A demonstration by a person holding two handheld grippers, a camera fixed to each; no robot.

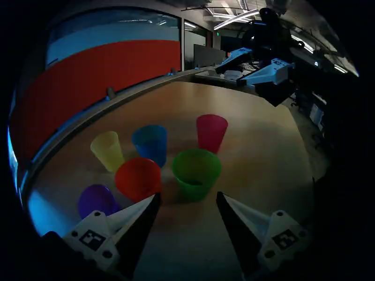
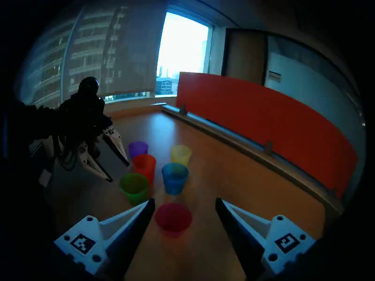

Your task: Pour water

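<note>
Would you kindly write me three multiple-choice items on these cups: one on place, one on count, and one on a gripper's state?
1. Where is the pink cup?
A. Just ahead of the right gripper
B. On a window sill
C. On the floor

2. How many cups stand on the table?
A. Four
B. Six
C. Eight

3. How is the left gripper?
A. Open, empty
B. Shut on a cup
C. Shut on a bottle

Key:
1 A, it sits right before that gripper.
2 B, purple, red, green, yellow, blue and pink.
3 A, its jaws stand apart, touching nothing.
</note>
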